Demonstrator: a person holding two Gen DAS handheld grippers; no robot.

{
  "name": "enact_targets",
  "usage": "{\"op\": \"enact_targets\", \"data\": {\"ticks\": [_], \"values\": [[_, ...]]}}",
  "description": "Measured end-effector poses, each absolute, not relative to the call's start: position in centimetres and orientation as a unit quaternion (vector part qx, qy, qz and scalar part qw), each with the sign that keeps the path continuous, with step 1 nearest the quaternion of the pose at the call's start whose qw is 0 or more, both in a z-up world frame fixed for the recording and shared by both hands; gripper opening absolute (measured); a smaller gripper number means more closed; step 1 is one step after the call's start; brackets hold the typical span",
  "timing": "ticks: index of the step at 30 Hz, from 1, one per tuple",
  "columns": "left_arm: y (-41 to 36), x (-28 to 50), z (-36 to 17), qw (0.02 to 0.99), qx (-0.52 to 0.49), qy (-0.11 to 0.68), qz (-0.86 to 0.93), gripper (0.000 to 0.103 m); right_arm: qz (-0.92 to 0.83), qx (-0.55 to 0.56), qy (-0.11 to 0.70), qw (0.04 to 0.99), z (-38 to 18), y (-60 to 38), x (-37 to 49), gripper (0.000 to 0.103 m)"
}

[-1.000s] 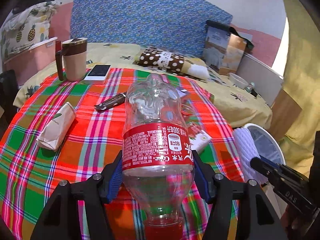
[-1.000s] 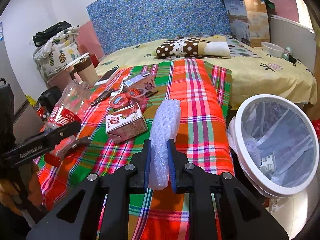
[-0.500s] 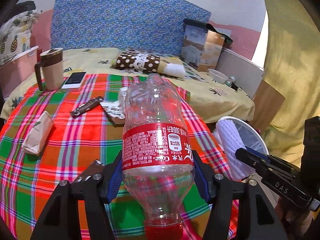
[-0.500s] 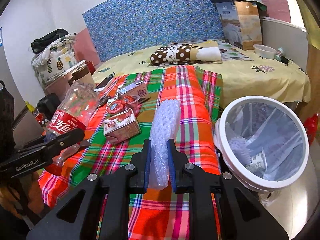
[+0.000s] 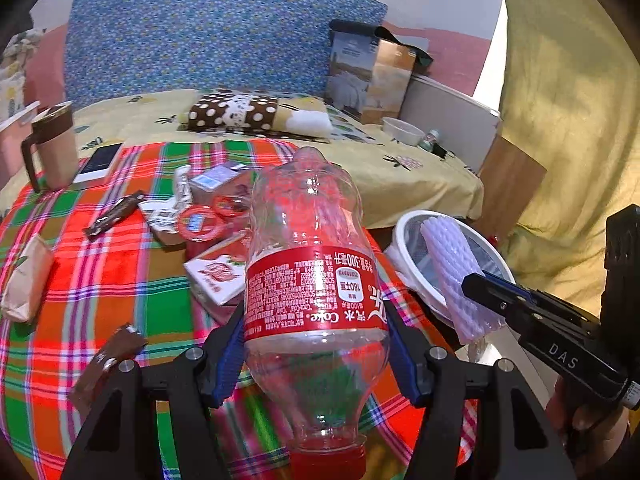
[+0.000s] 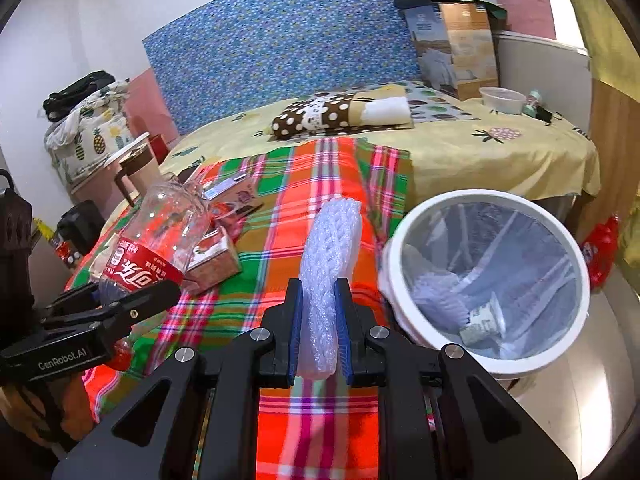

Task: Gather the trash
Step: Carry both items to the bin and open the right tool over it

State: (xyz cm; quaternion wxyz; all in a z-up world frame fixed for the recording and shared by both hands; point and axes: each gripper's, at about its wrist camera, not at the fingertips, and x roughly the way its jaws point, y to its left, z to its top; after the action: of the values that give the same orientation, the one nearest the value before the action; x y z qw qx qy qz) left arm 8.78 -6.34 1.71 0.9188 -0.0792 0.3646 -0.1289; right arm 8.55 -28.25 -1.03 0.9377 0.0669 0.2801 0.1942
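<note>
**Bottle and foam sleeve held up beside the trash bin**

The bed [image 6: 460, 148] with its yellow sheet lies behind the trash bin [image 6: 400, 264]. The plaid-covered table [image 6: 312, 184] stands just left of the bin. The white bin is lined with a clear bag, and a foam piece and a paper cup lie inside it.

Left of the bin, the left gripper [image 5: 316, 344] has its fingers clamped on an empty Coke bottle [image 5: 312, 248], red cap toward the camera, above the table. Between that bottle and the bin, the right gripper [image 6: 319, 330] has its fingers narrowed on a white foam sleeve [image 6: 330, 240]; in the left wrist view the sleeve's far end overlaps the bin's rim.

Farther left of the bin, a juice carton [image 5: 216, 276], red lids [image 5: 198, 224] and wrappers lie on the table.
</note>
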Motion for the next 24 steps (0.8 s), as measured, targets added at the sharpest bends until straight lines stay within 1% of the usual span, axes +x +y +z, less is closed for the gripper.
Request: {"op": "enact_targets", "data": {"ticks": [24], "values": [[-17.0, 12.7, 1.0, 0.894, -0.024, 0.382, -0.232, 0.062, 0.1, 0.11, 0.292, 0.945, -2.5, -35.6, 9.4, 0.018]]}}
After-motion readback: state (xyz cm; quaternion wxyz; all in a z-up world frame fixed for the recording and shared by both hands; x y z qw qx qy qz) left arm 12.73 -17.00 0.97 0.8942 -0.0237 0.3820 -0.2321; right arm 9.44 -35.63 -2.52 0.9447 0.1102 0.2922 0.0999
